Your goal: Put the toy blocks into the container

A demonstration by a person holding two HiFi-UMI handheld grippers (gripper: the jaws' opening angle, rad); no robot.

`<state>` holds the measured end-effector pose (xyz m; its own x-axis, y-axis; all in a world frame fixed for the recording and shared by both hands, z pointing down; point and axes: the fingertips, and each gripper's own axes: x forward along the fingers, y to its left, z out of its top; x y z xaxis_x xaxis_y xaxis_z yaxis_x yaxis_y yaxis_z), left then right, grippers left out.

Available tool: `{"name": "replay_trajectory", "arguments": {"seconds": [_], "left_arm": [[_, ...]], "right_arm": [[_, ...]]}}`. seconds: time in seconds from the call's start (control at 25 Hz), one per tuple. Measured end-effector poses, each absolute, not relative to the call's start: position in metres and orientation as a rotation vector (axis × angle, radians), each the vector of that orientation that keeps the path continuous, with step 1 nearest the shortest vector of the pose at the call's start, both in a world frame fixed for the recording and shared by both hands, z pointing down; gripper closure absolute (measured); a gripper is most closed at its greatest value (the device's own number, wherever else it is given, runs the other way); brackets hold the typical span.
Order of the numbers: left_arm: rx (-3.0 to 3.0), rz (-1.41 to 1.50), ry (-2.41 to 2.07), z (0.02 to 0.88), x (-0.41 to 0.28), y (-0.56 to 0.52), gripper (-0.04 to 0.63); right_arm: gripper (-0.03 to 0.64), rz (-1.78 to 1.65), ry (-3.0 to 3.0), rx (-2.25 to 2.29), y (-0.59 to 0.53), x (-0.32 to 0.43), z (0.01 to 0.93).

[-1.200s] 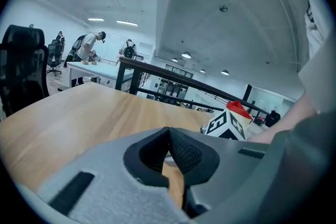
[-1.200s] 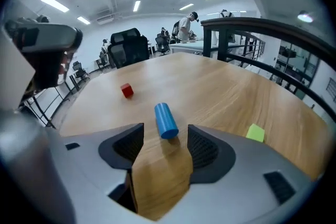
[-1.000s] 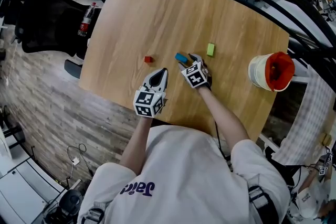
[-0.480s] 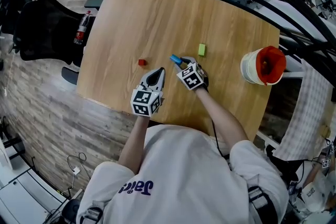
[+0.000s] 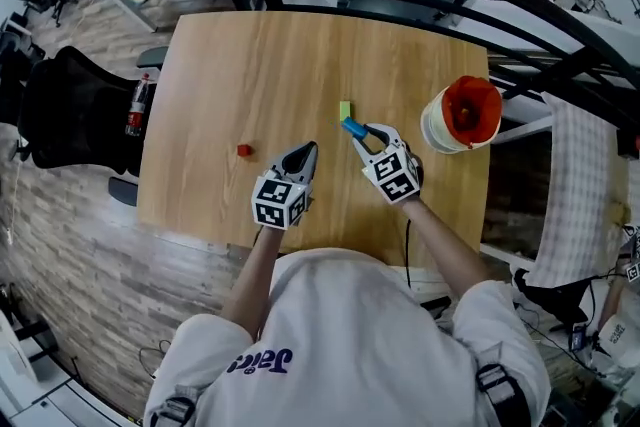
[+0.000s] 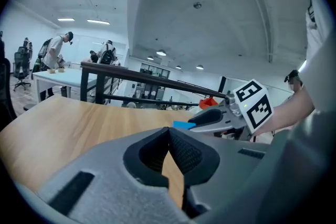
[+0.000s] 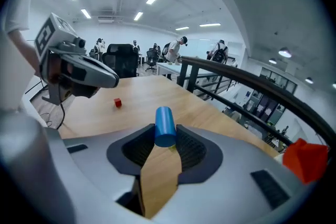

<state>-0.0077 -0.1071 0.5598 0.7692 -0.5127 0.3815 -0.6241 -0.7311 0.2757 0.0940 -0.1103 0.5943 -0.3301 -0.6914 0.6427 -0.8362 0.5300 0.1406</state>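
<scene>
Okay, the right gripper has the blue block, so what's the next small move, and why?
Probably carry it to the right, toward the container. The right gripper is closed on the blue block, and the container stands close by on its right with its open top facing up.

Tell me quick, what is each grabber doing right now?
Left gripper: closed, holding nothing.
Right gripper: closed on the blue cylinder block, lifted off the table.
</scene>
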Motion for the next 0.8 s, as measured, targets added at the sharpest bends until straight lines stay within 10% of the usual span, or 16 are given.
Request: {"name": "replay_trajectory", "arguments": {"seconds": [0.8], "left_arm": [[2.836,0.314,-0.226,0.487,0.228,-0.042,0.591]], "right_arm": [[0.483,0.054,-1.836,1.136,-0.012,0.352,0.466]]}}
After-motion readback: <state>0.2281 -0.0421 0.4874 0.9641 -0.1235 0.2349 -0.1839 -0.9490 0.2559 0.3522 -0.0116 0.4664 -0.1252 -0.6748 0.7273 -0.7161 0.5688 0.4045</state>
